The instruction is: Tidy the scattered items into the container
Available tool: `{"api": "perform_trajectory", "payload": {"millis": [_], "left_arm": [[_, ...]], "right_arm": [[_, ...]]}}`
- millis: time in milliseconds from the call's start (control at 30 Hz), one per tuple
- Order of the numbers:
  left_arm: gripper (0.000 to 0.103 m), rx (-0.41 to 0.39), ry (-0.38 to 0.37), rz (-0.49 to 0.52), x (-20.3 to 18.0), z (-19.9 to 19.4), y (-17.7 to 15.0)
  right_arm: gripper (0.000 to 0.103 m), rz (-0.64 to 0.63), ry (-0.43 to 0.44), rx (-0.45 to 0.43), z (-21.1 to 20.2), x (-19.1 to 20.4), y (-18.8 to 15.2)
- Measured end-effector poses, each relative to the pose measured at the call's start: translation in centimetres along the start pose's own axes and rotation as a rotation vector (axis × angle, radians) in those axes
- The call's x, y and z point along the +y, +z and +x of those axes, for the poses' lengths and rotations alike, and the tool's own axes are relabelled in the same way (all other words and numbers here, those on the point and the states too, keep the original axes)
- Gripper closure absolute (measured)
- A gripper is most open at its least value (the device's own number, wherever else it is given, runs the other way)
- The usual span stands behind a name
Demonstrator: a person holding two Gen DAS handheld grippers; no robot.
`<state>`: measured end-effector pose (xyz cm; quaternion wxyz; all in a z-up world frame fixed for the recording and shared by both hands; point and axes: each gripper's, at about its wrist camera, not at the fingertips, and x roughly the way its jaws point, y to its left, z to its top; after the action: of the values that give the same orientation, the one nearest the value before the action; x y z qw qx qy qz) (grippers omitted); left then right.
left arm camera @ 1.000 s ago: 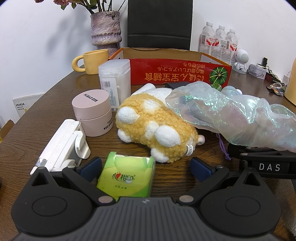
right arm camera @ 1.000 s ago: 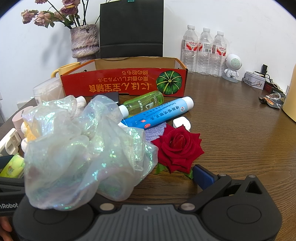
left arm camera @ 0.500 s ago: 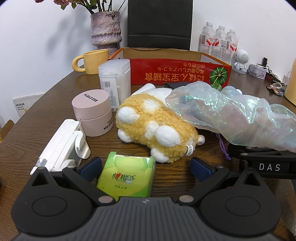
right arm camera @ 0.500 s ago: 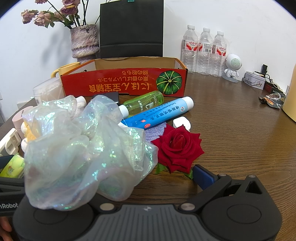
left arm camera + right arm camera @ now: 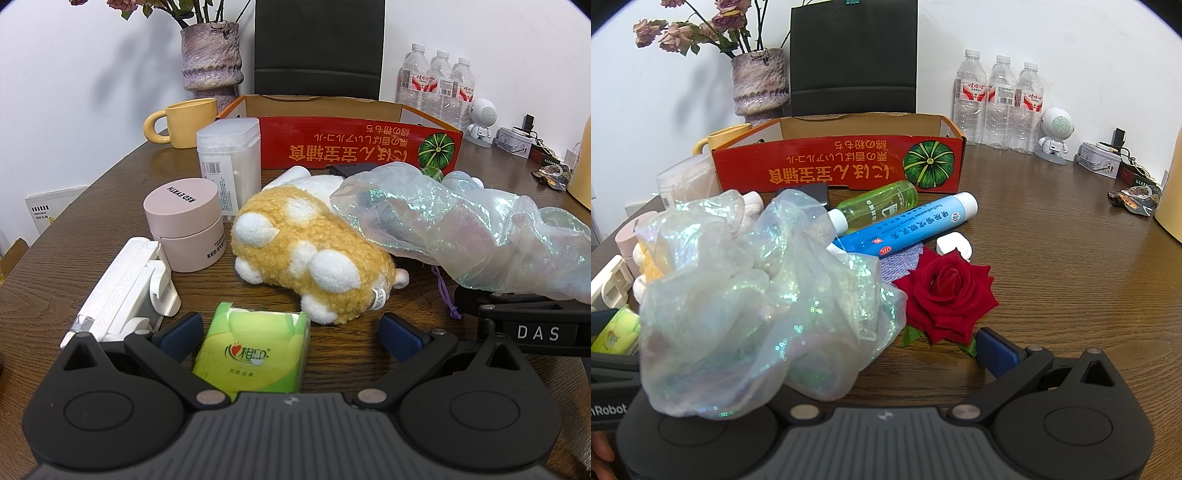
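The red cardboard box (image 5: 354,147) (image 5: 838,162) stands open at the back of the table. My left gripper (image 5: 291,336) is open, and a green tissue pack (image 5: 255,354) lies between its fingers. Ahead of it lie a yellow-and-white plush toy (image 5: 310,254), a pink jar (image 5: 184,221), a cotton swab box (image 5: 229,166) and a white folding stand (image 5: 125,291). My right gripper (image 5: 882,347) is open. Iridescent fabric (image 5: 757,295) (image 5: 461,229) drapes over its left finger and hides it. A red rose (image 5: 945,295), a blue tube (image 5: 908,229), a green bottle (image 5: 875,206) and a small white case (image 5: 955,245) lie in front.
A yellow mug (image 5: 184,123) and a vase (image 5: 210,59) stand at the back left, beside a black chair. Three water bottles (image 5: 997,103), a white robot figure (image 5: 1054,134) and small clutter sit at the back right. Bare wood lies right of the rose.
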<state>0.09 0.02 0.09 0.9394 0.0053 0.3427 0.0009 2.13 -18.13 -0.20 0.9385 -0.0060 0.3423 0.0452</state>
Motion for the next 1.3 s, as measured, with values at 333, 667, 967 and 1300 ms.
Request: {"api": "perform_trajectory", "payload": {"millis": [333, 667, 967, 1300], "left_arm": [[0.000, 0.000, 0.000, 0.000, 0.05, 0.08, 0.13], [0.000, 0.000, 0.000, 0.000, 0.04, 0.13, 0.14], [0.000, 0.000, 0.000, 0.000, 0.00, 0.08, 0.01], [0.000, 0.000, 0.000, 0.000, -0.06, -0.04, -0.23]], "right_arm": [[0.000, 0.000, 0.000, 0.000, 0.00, 0.00, 0.00], [0.000, 0.000, 0.000, 0.000, 0.02, 0.02, 0.01], [0.000, 0.000, 0.000, 0.000, 0.03, 0.02, 0.01], [0.000, 0.000, 0.000, 0.000, 0.02, 0.02, 0.01]]}}
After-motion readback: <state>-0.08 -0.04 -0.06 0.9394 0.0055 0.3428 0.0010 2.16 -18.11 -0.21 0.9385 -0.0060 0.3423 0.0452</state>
